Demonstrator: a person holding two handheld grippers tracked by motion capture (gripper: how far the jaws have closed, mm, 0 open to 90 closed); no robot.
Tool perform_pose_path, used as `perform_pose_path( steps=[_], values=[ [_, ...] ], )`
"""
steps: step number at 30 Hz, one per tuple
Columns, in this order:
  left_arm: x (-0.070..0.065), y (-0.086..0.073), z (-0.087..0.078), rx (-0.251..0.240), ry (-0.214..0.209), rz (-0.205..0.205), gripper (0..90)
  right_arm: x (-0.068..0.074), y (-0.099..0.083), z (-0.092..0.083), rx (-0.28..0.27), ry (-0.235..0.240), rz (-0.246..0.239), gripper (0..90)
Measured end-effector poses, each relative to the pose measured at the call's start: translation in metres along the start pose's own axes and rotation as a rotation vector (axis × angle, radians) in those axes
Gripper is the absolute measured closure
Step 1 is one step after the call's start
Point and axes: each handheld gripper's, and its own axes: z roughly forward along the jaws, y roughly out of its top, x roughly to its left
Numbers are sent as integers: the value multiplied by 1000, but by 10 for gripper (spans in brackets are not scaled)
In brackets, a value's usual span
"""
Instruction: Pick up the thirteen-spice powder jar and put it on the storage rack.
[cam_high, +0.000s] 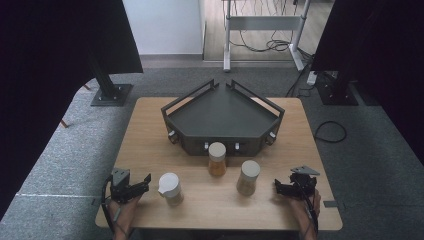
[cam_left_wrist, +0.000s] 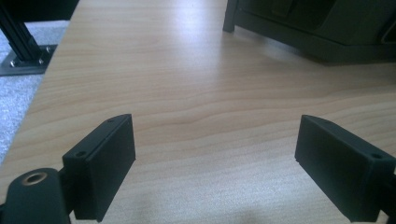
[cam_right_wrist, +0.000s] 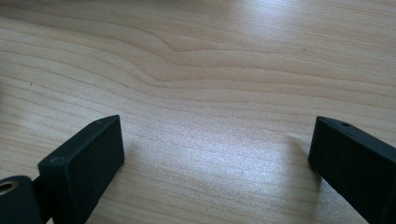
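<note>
Three white-lidded jars stand on the wooden table (cam_high: 150, 145): one with a spout lid at the left (cam_high: 170, 189), one with orange contents in the middle (cam_high: 217, 159), one with tan contents at the right (cam_high: 248, 177). Behind them sits a dark angular tray (cam_high: 222, 117) with rail handles. My left gripper (cam_high: 140, 186) rests at the table's front left, open and empty, just left of the spout-lid jar. Over at the front right my right gripper (cam_high: 279, 187) is open too, beside the tan jar. The left gripper view shows wide-apart jaws over bare wood (cam_left_wrist: 215, 130) and the tray's base (cam_left_wrist: 327, 42).
Dark metal stands (cam_high: 107, 87) flank the table on grey carpet. A white desk frame (cam_high: 265, 25) and cables (cam_high: 330, 131) lie on the floor beyond. The right gripper view has bare wood grain (cam_right_wrist: 210, 93) between its jaws.
</note>
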Motion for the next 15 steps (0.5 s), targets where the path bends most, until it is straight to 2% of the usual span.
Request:
perform_pose_path(
  steps=[10, 15],
  values=[
    [-2, -8, -11, -80, -4, 14, 121, 0, 0, 0, 0, 1, 0, 30],
    [-4, -11, -15, -116, -6, 37, 122, 0, 0, 0, 0, 1, 0, 30]
  ],
)
